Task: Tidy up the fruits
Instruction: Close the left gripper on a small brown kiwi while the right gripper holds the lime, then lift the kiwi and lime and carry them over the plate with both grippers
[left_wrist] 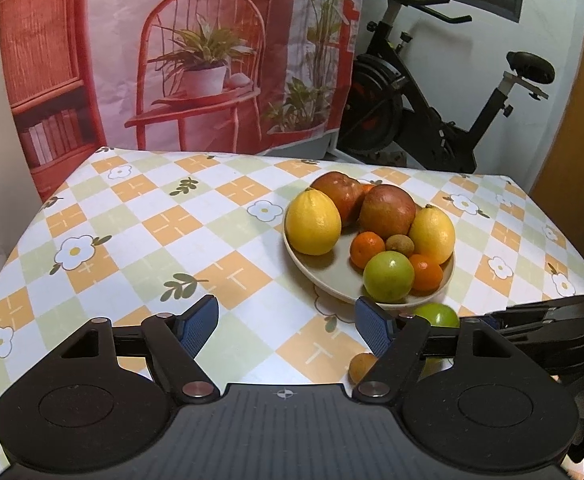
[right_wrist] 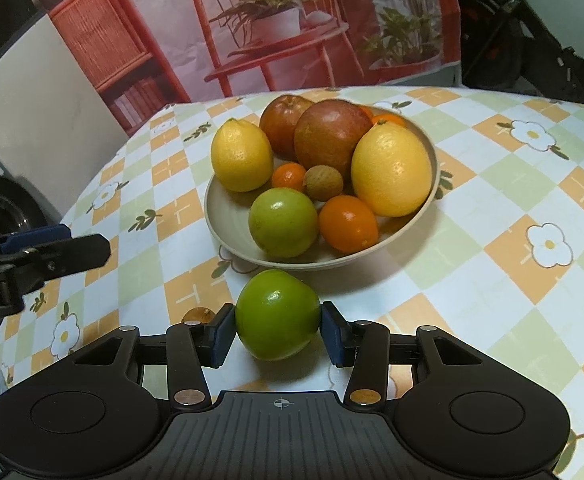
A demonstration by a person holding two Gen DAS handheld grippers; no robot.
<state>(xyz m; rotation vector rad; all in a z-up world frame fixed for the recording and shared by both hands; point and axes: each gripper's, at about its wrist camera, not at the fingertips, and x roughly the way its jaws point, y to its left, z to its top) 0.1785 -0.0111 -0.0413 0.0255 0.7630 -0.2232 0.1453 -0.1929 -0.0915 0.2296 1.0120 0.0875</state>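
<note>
A checked, flowered tablecloth (right_wrist: 491, 208) covers the table, with a bowl (right_wrist: 228, 220) of lemons, apples and oranges on it. Just in front of the bowl, the right gripper (right_wrist: 278, 330) is clenched on a green fruit (right_wrist: 278, 314). The left gripper (left_wrist: 286, 322), released and empty, hovers left of the bowl.

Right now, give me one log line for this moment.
right gripper: shut on round green fruit, short of beige bowl | left gripper: open, empty | small brown fruit: on tablecloth
</note>
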